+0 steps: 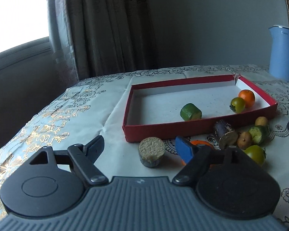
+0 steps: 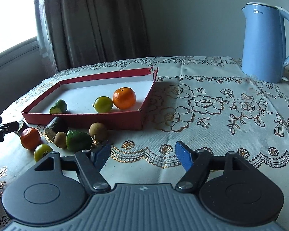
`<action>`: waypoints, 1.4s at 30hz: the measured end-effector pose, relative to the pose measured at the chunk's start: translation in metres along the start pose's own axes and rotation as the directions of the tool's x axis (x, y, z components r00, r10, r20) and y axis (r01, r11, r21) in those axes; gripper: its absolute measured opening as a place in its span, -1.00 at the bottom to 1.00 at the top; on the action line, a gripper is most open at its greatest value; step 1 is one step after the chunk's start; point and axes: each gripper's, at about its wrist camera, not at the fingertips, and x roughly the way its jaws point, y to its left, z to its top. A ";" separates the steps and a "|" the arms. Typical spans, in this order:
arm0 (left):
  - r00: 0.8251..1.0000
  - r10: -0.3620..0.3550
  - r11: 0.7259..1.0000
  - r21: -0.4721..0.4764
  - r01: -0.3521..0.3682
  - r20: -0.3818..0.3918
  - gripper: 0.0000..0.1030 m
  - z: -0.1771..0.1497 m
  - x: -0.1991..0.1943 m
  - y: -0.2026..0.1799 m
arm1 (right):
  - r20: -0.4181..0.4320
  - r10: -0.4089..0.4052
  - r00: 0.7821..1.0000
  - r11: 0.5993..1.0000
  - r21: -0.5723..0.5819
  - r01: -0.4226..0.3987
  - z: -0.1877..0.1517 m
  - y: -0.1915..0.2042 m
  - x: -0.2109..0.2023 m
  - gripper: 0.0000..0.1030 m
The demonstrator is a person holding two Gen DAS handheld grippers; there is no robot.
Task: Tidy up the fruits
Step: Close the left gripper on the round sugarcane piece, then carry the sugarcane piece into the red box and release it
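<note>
A red box lid (image 1: 156, 132) (image 2: 90, 120) with a white inside lies on the table. It holds an orange (image 1: 246, 98) (image 2: 124, 98), a green round fruit (image 1: 237, 105) (image 2: 103, 104) and a green cut piece (image 1: 190, 112) (image 2: 58, 106). Several fruits lie loose in front of it: a dark stub with a pale cut face (image 1: 151, 152), a purple stub (image 1: 225, 133) (image 2: 55, 128), a green cut piece (image 1: 259, 131) (image 2: 78, 140), brown longans (image 1: 244, 139) (image 2: 98, 131), a green fruit (image 1: 255, 154) (image 2: 42, 152) and an orange (image 2: 30, 138). My left gripper (image 1: 140, 148) is open around the pale-faced stub. My right gripper (image 2: 142, 152) is open and empty.
A light blue electric kettle (image 2: 265, 44) (image 1: 283, 53) stands at the back right of the table. A floral tablecloth (image 2: 212, 105) covers the table. A curtain (image 1: 106, 27) and a window (image 1: 19, 13) are behind, and the table's left edge drops off near the window.
</note>
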 end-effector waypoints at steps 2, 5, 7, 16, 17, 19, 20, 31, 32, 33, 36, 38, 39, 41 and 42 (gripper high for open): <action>1.000 0.017 1.000 0.014 -0.017 -0.016 0.53 0.002 0.008 -0.002 | 0.002 0.005 1.000 1.000 0.003 -0.005 0.000 -0.001 0.000 0.43; 0.998 0.020 1.000 0.002 -0.019 -0.056 0.40 0.004 0.023 -0.001 | -0.001 0.010 1.000 1.000 0.009 -0.010 0.000 -0.001 0.000 0.43; 0.995 0.018 1.000 -0.011 -0.019 -0.095 0.37 0.005 0.033 0.002 | -0.004 0.014 1.000 1.000 0.013 -0.014 0.000 -0.002 0.000 0.43; 0.986 -0.033 0.997 -0.074 0.021 -0.163 -0.37 0.001 0.045 0.011 | -0.013 0.030 0.999 0.999 0.043 -0.030 0.000 -0.007 0.003 0.43; 0.985 -0.028 0.997 -0.073 0.015 -0.168 -0.40 0.000 0.046 0.010 | -0.014 0.032 0.999 0.998 0.047 -0.031 0.000 -0.008 0.003 0.43; 0.986 -0.026 0.997 -0.079 0.013 -0.165 -0.40 0.000 0.044 0.011 | -0.016 0.032 0.999 0.998 0.056 -0.031 0.000 -0.010 0.003 0.43; 0.986 -0.025 0.997 -0.082 0.011 -0.163 -0.41 -0.001 0.043 0.012 | -0.015 0.033 0.999 0.998 0.060 -0.032 0.000 -0.010 0.003 0.43; 0.998 -0.022 0.996 -0.085 0.016 -0.062 -0.41 0.013 -0.001 0.012 | -0.006 0.022 1.000 0.997 0.069 -0.021 0.000 -0.011 0.002 0.43; 0.999 -0.017 0.997 -0.077 0.013 -0.051 -0.41 0.019 -0.002 0.011 | -0.005 0.020 1.000 0.998 0.065 -0.020 0.000 -0.010 0.002 0.43; 0.999 -0.011 0.998 -0.068 0.008 -0.043 -0.41 0.024 -0.003 0.009 | -0.005 0.019 1.000 0.998 0.062 -0.019 0.000 -0.010 0.002 0.43; 0.999 0.008 0.998 -0.055 -0.010 -0.036 -0.41 0.042 0.005 0.003 | -0.006 0.018 1.000 0.998 0.061 -0.017 0.000 -0.010 0.002 0.43; 0.999 0.018 0.998 -0.055 -0.021 -0.049 -0.41 0.053 0.017 -0.002 | -0.008 0.017 1.000 0.998 0.061 -0.017 0.000 -0.009 0.002 0.43; 0.998 0.022 0.998 -0.052 -0.024 -0.053 -0.41 0.057 0.022 -0.004 | -0.011 0.017 1.000 0.998 0.060 -0.016 0.000 -0.009 0.003 0.43; 0.998 0.033 0.998 -0.051 -0.036 -0.057 -0.41 0.065 0.036 -0.009 | -0.017 0.015 1.000 0.998 0.060 -0.014 0.000 -0.009 0.004 0.43; 0.998 0.037 0.998 -0.053 -0.040 -0.060 -0.41 0.067 0.043 -0.011 | -0.020 0.015 1.000 0.998 0.060 -0.014 0.000 -0.010 0.005 0.43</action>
